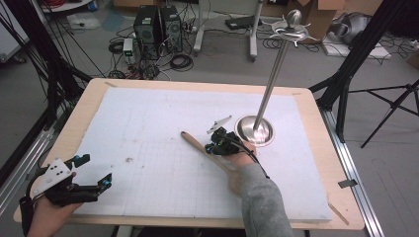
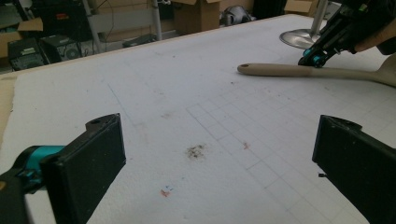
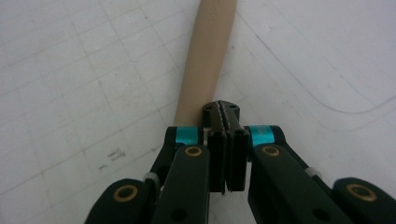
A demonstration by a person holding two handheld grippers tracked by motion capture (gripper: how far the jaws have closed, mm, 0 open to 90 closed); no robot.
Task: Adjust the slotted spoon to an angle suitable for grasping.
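Observation:
A long wooden spoon (image 1: 200, 145) lies aslant on the white foam board (image 1: 158, 108), its handle end pointing up and left. My right gripper (image 1: 211, 147) stands over the handle with its jaws pressed flat together. In the right gripper view the gripper (image 3: 222, 109) is shut with nothing between the pads, and the handle (image 3: 205, 51) runs on beneath and beyond the tips. The left gripper view shows those tips (image 2: 314, 59) resting at the top of the handle (image 2: 275, 70). My left gripper (image 1: 94, 170) is open near the board's front left corner, its jaws (image 2: 219, 135) wide apart over bare board.
A steel stand with a round base (image 1: 254, 130) and a tall pole (image 1: 274, 74) rises just right of the right gripper. A small dark smudge (image 2: 196, 151) marks the board ahead of the left gripper. The wooden table rim (image 1: 89, 98) borders the board; computers and cables lie on the floor beyond.

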